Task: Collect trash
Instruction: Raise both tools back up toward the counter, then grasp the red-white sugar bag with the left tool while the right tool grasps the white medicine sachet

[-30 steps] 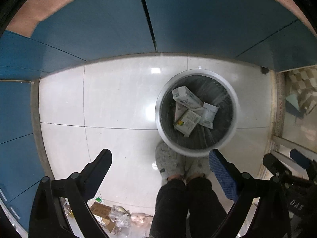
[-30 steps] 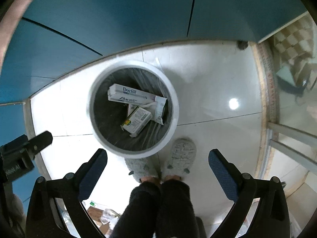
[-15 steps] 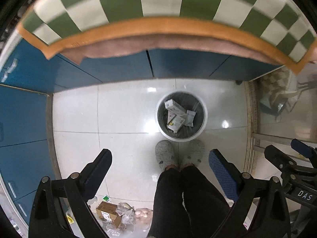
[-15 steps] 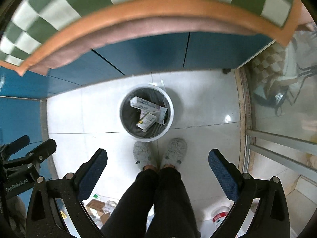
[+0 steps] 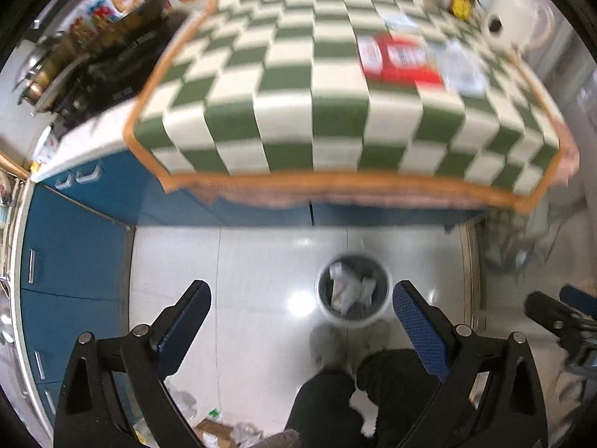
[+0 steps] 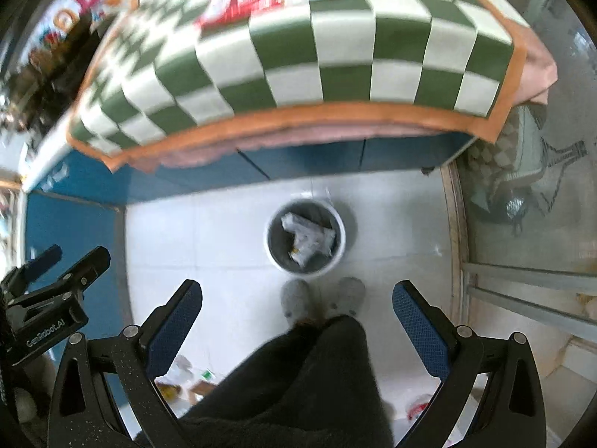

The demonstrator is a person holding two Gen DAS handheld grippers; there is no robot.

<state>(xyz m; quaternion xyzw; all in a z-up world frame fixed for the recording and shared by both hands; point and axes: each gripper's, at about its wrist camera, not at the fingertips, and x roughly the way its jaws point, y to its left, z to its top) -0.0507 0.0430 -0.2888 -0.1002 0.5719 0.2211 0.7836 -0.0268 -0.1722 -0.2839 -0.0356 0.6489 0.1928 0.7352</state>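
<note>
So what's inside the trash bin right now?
The trash bin holds a loose pile of white cartons and wrappers over a dark liner. Blur hides their labels, and whatever lies beneath the pile is covered.

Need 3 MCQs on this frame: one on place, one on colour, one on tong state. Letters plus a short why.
1. Where does the trash bin stand?
A. On the checked tabletop
B. On the floor, just ahead of the person's slippers
C. Inside a blue cabinet

2. What colours are the squares of the tablecloth?
A. Green and white
B. Blue and yellow
C. Black and red

3. What state are the left tongs and right tongs in?
A. Both shut on trash
B. Left shut, right open
C. Both open and empty

Answers:
1. B, the bin sits on the pale tiles in front of the grey slippers.
2. A, the cloth shows green and white squares with an orange border.
3. C, in each wrist view the fingers stand wide apart with nothing between them.
</note>
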